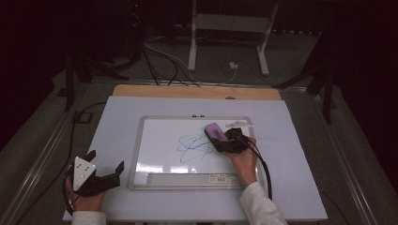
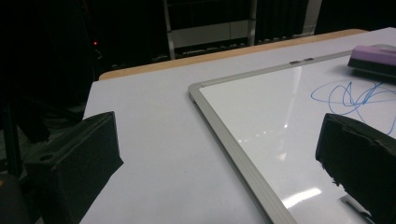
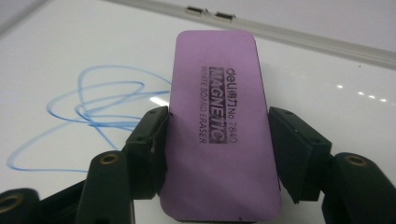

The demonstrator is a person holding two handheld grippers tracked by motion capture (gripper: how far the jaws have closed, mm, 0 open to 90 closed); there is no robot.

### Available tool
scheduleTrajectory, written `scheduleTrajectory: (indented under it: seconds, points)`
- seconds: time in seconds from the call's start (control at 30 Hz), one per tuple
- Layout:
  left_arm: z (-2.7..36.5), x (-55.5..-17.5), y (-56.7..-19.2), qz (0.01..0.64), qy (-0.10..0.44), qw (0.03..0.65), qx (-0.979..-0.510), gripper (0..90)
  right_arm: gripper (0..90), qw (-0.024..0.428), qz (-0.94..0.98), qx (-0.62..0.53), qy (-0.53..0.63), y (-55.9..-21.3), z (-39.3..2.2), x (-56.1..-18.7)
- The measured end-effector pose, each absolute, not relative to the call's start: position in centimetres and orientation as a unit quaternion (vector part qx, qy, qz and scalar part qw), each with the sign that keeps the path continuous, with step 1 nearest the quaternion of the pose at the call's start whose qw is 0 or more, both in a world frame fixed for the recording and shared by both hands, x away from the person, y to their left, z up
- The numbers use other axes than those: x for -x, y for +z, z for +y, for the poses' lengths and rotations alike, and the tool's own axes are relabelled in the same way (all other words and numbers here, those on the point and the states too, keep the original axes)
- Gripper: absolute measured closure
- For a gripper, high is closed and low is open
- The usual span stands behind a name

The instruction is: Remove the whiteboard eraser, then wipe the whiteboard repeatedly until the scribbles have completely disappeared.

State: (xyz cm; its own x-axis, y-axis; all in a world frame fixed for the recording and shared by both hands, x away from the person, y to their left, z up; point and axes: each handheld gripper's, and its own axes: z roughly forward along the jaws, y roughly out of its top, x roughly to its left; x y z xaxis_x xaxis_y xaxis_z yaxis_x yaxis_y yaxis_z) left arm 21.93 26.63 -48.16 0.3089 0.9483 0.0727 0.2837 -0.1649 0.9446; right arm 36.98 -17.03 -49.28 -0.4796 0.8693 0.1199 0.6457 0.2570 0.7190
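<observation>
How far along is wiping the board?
Pickup looks done: the right hand-held gripper is shut on the eraser, beside the scribble on the whiteboard. The scribble looks intact, so wiping remains. The left hand-held gripper rests open off the board.

**Open margins around the board, one scribble on its face**

The whiteboard takes up the middle of the table. Bare strips run along the table's left, right and far edges, wide enough for a gripper to pass. The left gripper sits in the near-left corner, jaws spread, just beside the board's frame. On the board, the right gripper and its purple eraser stand near the far-right corner, beside the blue scribble; the board's left half lies bare.
</observation>
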Motion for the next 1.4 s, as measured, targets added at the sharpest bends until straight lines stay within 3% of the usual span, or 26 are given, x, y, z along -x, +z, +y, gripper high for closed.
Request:
scheduleTrajectory:
  seconds: [0.5, 0.7, 0.87, 1.07, 1.4]
  points:
    - [26.7, -21.9, -48.1, 0.459, 0.366, 0.455, -0.669, 0.7, 40.5, 0.169, 0.787, -0.484, 0.343, -50.1, -16.1, -37.1]
    - [26.6, -21.9, -48.2, 0.459, 0.367, 0.455, -0.670, 0.7, 29.7, 0.161, 0.788, -0.486, 0.340, -50.3, -16.0, -37.7]
    - [26.6, -22.0, -48.2, 0.459, 0.365, 0.454, -0.671, 0.7, 31.3, 0.150, 0.778, -0.492, 0.360, -49.8, -15.9, -38.2]
    - [26.6, -21.9, -48.2, 0.458, 0.366, 0.455, -0.670, 0.7, 39.8, 0.144, 0.783, -0.492, 0.351, -49.9, -15.4, -38.8]
    - [26.5, -22.0, -48.2, 0.458, 0.364, 0.454, -0.672, 0.7, 40.7, 0.138, 0.788, -0.487, 0.350, -50.0, -14.8, -38.4]
